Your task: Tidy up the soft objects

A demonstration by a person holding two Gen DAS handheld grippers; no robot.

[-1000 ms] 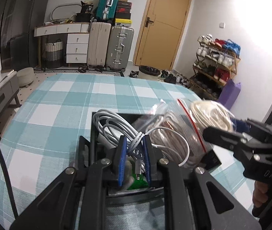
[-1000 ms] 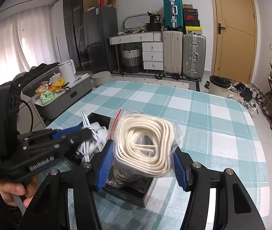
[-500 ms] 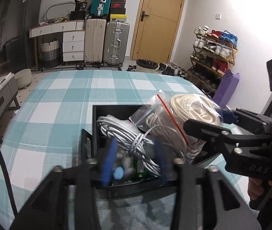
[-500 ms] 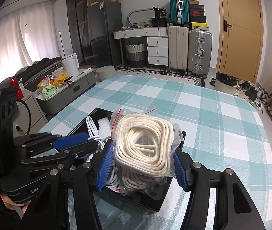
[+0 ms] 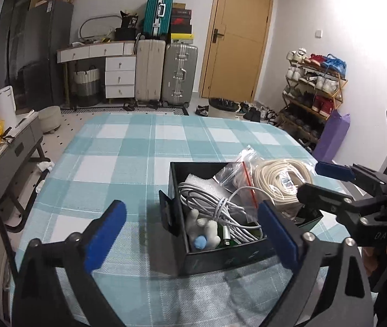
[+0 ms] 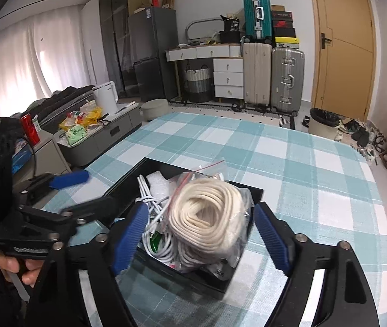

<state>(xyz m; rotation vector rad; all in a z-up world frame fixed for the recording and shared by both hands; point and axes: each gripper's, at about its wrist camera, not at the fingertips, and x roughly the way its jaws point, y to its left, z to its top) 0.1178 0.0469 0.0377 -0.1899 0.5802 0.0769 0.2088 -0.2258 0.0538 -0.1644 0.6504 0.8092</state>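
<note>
A black box (image 5: pixel 215 259) (image 6: pixel 193 278) stands on the checked tablecloth. It holds a white cable bundle (image 5: pixel 215 207) (image 6: pixel 155 212), a small white plush toy (image 5: pixel 203 229) and a bagged coil of cream rope (image 5: pixel 280 179) (image 6: pixel 207 218). My left gripper (image 5: pixel 190 234) is open and empty, pulled back in front of the box. My right gripper (image 6: pixel 201 234) is open, with its jaws on either side of the rope coil, which rests in the box.
The teal checked table (image 5: pixel 144 147) (image 6: pixel 316 169) extends beyond the box. Suitcases (image 5: pixel 166 76), a drawer unit (image 5: pixel 119 73), a door (image 5: pixel 237 41) and a shoe rack (image 5: pixel 313 81) stand behind. A grey side cabinet (image 6: pixel 98 136) is at the left.
My left gripper let go of the white cable, opened wide and drew back. My right gripper opened and released the rope coil, which settled into the box.
</note>
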